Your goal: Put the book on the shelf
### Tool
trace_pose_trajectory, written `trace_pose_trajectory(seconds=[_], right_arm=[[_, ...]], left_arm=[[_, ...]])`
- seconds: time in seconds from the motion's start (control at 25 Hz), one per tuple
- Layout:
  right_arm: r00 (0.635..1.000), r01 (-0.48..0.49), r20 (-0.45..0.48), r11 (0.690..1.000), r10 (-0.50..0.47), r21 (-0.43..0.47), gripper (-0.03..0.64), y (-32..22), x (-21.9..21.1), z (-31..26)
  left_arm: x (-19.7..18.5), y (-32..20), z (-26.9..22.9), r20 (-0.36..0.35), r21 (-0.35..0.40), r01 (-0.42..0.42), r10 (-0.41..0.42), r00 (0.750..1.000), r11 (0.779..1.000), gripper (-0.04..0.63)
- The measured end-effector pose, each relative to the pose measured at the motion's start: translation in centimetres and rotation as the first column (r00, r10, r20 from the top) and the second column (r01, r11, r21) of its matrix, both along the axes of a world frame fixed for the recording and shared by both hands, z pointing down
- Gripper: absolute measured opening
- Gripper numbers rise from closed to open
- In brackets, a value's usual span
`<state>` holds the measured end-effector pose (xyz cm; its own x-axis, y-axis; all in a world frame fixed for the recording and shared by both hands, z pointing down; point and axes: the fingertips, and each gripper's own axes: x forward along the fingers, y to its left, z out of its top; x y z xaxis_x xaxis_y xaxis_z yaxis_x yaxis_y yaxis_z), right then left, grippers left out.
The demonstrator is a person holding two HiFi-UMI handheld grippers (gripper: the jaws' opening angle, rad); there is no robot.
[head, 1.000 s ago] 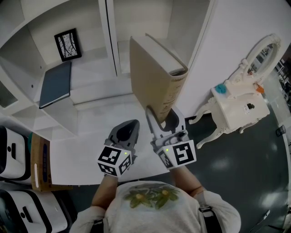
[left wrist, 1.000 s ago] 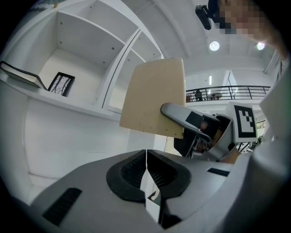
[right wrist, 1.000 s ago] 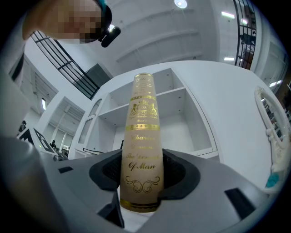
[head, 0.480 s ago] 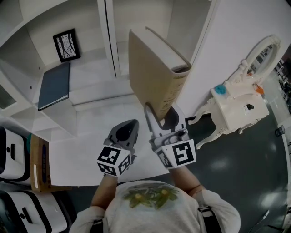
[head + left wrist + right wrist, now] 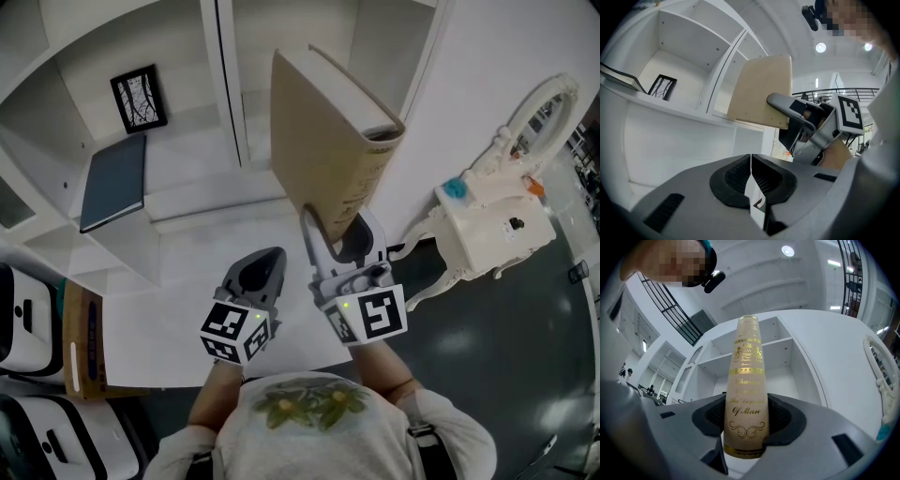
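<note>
A white shelf unit fills the far left. A framed picture stands in one compartment, with a dark blue flat item lying near it. A white tabletop lies in front. On the right, a plain white wall meets the dark grey floor, where an ornate white dressing table with an oval mirror stands. Round ceiling lights glow overhead.

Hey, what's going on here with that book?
A person holds a tool in each hand. The right tool grips a tan book by its spine, upright, in front of the white shelf. The left tool is shut and empty, beside it. The book isn't on the shelf yet.
</note>
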<state>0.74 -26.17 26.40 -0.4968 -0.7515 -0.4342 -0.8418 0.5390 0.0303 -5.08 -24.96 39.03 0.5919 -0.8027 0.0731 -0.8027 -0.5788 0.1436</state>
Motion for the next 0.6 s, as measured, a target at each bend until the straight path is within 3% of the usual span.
trace_pose_trajectory(seconds=[0.6], right_arm=[[1.0,-0.021,-0.01,0.996,0.022,0.082,0.224,0.1,-0.2,-2.5]], left_arm=[[-0.2,-0.7,-0.5,0.003,0.009,0.0,0.0,1.0,1.0,0.032]])
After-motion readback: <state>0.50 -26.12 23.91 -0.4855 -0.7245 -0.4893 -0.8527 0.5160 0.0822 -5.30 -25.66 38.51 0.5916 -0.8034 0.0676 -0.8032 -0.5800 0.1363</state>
